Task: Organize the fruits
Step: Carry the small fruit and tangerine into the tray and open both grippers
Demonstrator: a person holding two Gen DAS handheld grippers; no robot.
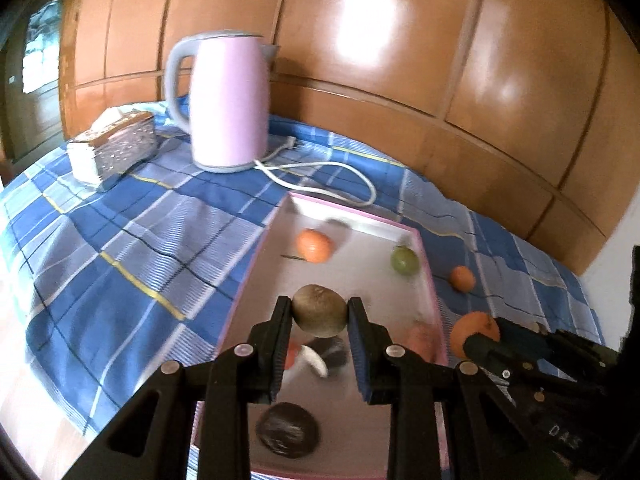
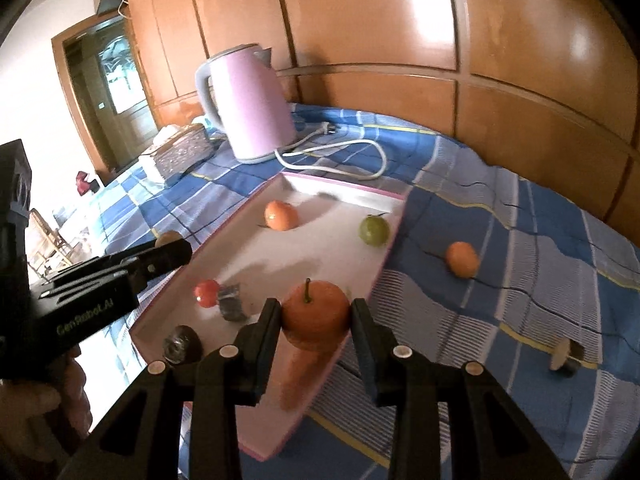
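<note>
We've got both claws loaded — we're mid-carry, w/ two fruits over the tray. Nearest in the left view, our left gripper point(image 1: 319, 316) is clamped on a kiwi point(image 1: 319, 310), pads pressed to both its sides, held above the tray point(image 1: 428, 280) floor. Below it lie a dark round fruit point(image 1: 287, 429) and a small jumble we can't make out. In the right view, our right gripper point(image 2: 316, 316) pinches an orange point(image 2: 316, 314) w/ a stem, hanging over the tray's near right rim, not yet clearly inside.

Farther in, the tray already holds a tangerine point(image 1: 314, 245) and a green fruit point(image 1: 405, 261) near the far wall, plus a small red fruit point(image 2: 207, 293) at the left side. One small orange fruit point(image 2: 462, 259) sits out on the cloth point(image 2: 520, 240), right of the tray; a cut piece point(image 2: 564, 356) lies further right.

Next move, by our read: lower each fruit onto bare tray floor, away from neighbours so nothing rolls, then let go. The right needs to shift inward first. After that, the loose fruit on the cloth.

At the back — kettle point(image 1: 228, 100), its cord point(image 1: 320, 168), tissue box point(image 1: 116, 144).
</note>
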